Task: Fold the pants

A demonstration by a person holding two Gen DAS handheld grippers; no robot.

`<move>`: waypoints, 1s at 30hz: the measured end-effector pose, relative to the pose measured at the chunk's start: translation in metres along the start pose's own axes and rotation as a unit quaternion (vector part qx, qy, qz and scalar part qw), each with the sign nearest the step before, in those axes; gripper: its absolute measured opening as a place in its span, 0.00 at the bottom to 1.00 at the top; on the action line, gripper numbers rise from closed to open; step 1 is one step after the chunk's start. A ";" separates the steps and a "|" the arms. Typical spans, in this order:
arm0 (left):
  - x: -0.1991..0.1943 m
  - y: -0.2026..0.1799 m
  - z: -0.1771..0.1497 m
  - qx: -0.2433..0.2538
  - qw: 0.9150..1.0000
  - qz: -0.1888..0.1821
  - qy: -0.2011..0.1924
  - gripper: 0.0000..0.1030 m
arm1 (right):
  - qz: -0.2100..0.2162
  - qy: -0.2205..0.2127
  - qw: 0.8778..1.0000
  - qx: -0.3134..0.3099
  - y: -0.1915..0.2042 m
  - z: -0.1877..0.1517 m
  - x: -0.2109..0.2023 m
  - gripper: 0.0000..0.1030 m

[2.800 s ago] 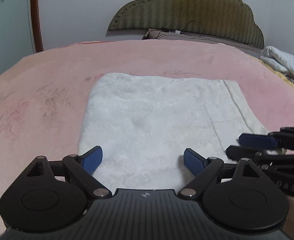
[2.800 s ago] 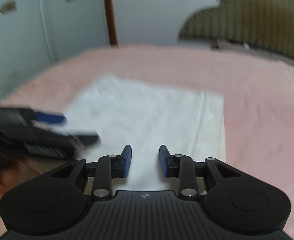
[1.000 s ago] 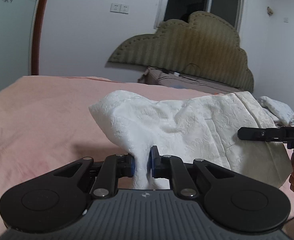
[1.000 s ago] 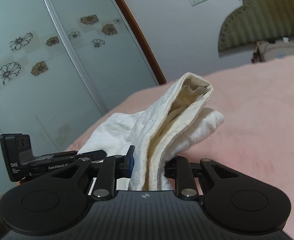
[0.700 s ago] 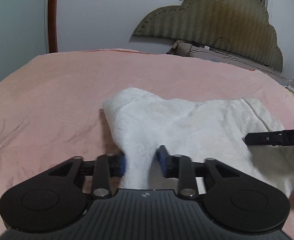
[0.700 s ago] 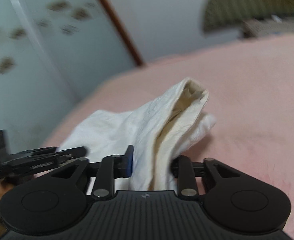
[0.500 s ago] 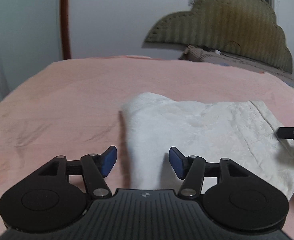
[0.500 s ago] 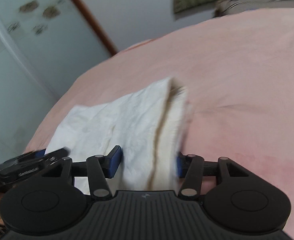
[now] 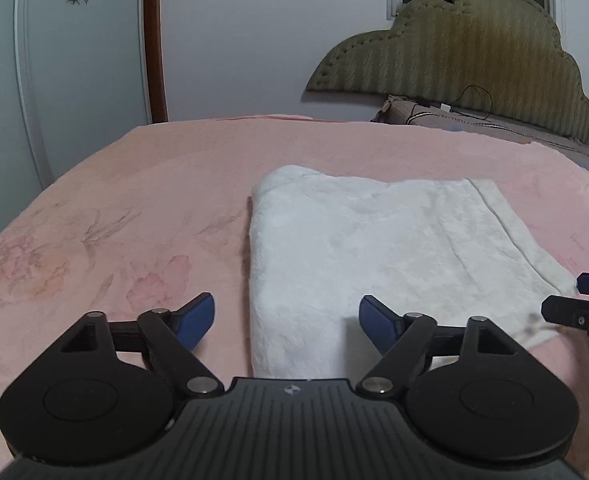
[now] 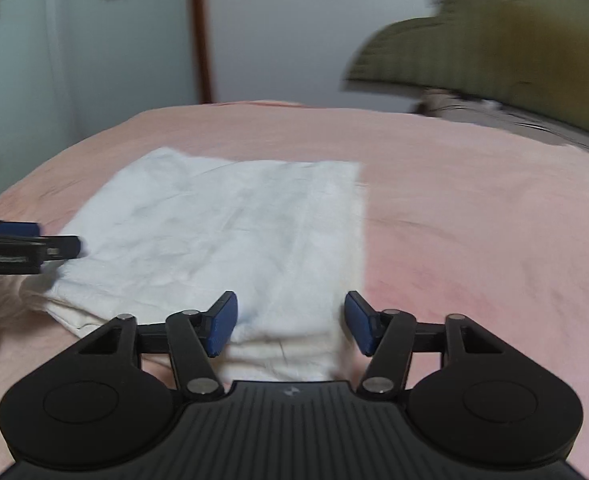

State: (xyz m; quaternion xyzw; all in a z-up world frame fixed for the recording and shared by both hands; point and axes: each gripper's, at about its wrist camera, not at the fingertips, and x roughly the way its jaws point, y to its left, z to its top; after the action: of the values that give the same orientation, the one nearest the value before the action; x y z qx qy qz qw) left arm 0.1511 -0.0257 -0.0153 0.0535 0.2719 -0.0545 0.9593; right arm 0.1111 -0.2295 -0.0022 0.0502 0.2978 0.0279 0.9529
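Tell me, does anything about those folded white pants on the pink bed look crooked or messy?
Only slightly. The white pants lie folded flat on the pink blanket, but the layers do not line up: a lower layer sticks out along the right edge. Both the left gripper and right gripper are open, holding nothing.

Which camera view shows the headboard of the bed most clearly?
The left wrist view. There the headboard is sharp: its scalloped top edge, olive ribbed fabric and a dark cable at its base all show. In the right wrist view the headboard is smeared by motion blur and cut off at the right edge.
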 end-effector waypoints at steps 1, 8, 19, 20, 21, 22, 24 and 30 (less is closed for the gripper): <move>-0.008 -0.005 -0.005 0.003 1.000 -0.007 0.004 0.85 | 0.012 -0.008 1.000 0.009 0.003 -0.005 -0.009 0.79; -0.039 -0.028 -0.041 0.004 0.999 -0.034 0.006 0.89 | 0.049 -0.031 0.998 -0.023 0.043 -0.018 -0.067 0.84; -0.023 -0.031 -0.077 -0.016 0.999 0.021 0.035 1.00 | 0.109 -0.061 0.991 0.055 0.055 -0.022 -0.125 0.96; -0.023 -0.030 -0.078 -0.017 0.999 0.020 0.036 1.00 | 0.095 -0.054 0.992 0.063 0.056 -0.025 -0.119 0.96; -0.023 -0.030 -0.078 -0.017 0.999 0.020 0.036 1.00 | 0.089 -0.048 0.992 0.071 0.056 -0.027 -0.115 0.96; -0.024 -0.030 -0.078 -0.017 0.999 0.020 0.036 1.00 | 0.085 -0.043 0.992 0.080 0.056 -0.030 -0.109 0.96; -0.024 -0.029 -0.078 -0.017 0.999 0.020 0.036 1.00 | 0.076 -0.031 0.993 0.090 0.056 -0.036 -0.101 0.96; -0.024 -0.029 -0.078 -0.017 0.999 0.020 0.036 1.00 | 0.017 0.007 0.998 0.066 0.063 -0.049 -0.086 0.96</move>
State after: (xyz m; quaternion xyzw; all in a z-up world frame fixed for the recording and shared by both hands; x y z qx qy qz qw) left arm 0.0865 -0.0427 -0.0711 0.0447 0.3056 -0.0286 0.9507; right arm 0.0110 -0.1707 0.0134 0.1181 0.3047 0.0242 0.9448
